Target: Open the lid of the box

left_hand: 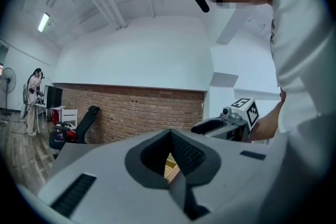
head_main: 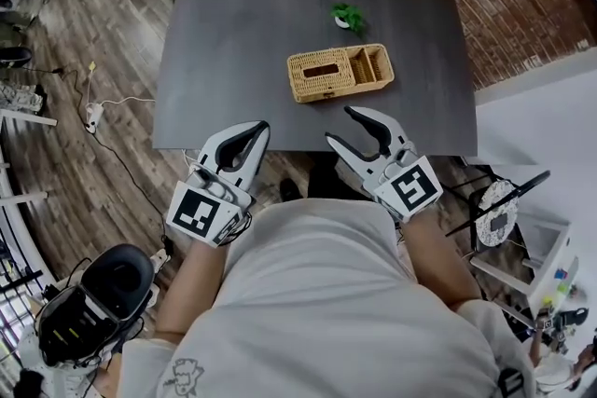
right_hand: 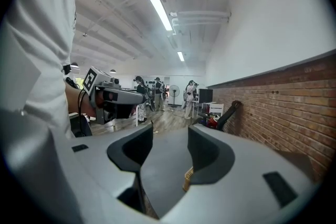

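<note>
wicker box (head_main: 340,73) on table (head_main: 233,33), well beyond left gripper (head_main: 264,126), right gripper (head_main: 339,125)

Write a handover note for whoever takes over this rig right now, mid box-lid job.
Left tongs: shut, empty, at the near edge of the table.
Right tongs: open, empty, at the same edge, short of the wicker box.
The wicker box sits mid-table with a small plant behind it. Its lid looks down, and neither tongs touch it.
Done: nothing on the lid yet.
Left: reach in, grip the lid, lift it open.
</note>
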Demonstrator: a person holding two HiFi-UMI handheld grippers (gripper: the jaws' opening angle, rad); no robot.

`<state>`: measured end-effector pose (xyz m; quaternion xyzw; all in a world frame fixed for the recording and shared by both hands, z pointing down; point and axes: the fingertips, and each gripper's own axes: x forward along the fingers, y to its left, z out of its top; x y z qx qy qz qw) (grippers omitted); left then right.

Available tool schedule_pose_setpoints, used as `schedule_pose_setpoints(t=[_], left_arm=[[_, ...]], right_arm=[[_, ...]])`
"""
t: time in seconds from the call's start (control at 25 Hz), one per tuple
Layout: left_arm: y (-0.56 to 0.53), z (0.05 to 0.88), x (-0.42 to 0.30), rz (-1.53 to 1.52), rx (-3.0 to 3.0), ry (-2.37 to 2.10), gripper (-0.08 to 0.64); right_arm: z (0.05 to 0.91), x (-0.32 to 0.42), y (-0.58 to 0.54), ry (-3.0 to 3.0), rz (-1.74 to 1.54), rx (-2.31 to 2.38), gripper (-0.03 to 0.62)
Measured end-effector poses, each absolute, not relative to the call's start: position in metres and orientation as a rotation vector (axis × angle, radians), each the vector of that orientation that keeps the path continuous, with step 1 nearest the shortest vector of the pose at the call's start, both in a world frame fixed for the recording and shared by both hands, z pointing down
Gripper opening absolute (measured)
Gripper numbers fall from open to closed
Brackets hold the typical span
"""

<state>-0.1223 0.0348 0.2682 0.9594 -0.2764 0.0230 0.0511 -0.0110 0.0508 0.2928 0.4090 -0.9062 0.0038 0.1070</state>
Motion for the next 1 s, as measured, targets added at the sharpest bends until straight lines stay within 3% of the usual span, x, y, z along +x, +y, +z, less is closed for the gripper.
schedule_pose_setpoints(t=[1.0], left_arm=[[-0.052, 0.338, -0.093, 0.204, 2.749, -0.885, 0.011]], right_arm=[[0.380, 0.002, -0.037, -2.589, 0.158, 0.838, 0.215]])
